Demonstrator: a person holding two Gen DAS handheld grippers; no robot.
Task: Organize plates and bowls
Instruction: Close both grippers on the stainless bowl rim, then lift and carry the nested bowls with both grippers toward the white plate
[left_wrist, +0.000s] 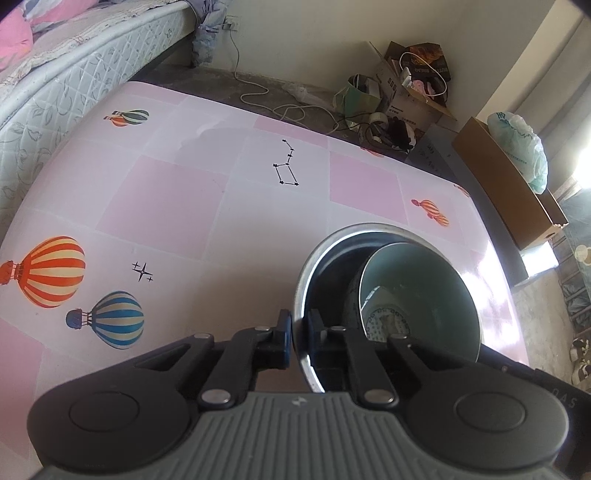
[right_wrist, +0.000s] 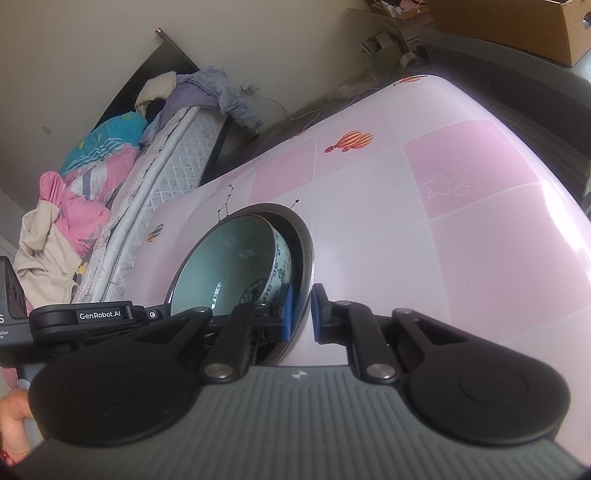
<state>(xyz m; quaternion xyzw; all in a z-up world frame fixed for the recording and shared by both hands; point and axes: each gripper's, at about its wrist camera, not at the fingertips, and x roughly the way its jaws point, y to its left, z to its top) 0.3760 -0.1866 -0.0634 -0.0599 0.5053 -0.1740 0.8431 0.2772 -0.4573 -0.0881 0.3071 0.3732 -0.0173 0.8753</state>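
Observation:
A steel bowl (left_wrist: 314, 266) stands on the pink table (left_wrist: 166, 192), with a pale green ceramic bowl (left_wrist: 417, 295) leaning tilted inside it. My left gripper (left_wrist: 299, 338) is shut on the steel bowl's near rim, one pad outside and one inside. In the right wrist view the steel bowl (right_wrist: 301, 251) and the ceramic bowl (right_wrist: 229, 266) show from the other side. There my right gripper (right_wrist: 301, 314) is shut on the steel rim, with its blue pads on either side of the wall. The left gripper's black body (right_wrist: 92, 317) shows at the left, above a hand (right_wrist: 14, 417).
The tablecloth (right_wrist: 461, 184) has hot-air balloon and star prints. A bed (left_wrist: 55, 74) piled with bedding runs along the table's left side. Beyond the far edge the floor holds a white cable (left_wrist: 258, 96), boxes of clutter (left_wrist: 406, 92) and a long cardboard box (left_wrist: 509, 192).

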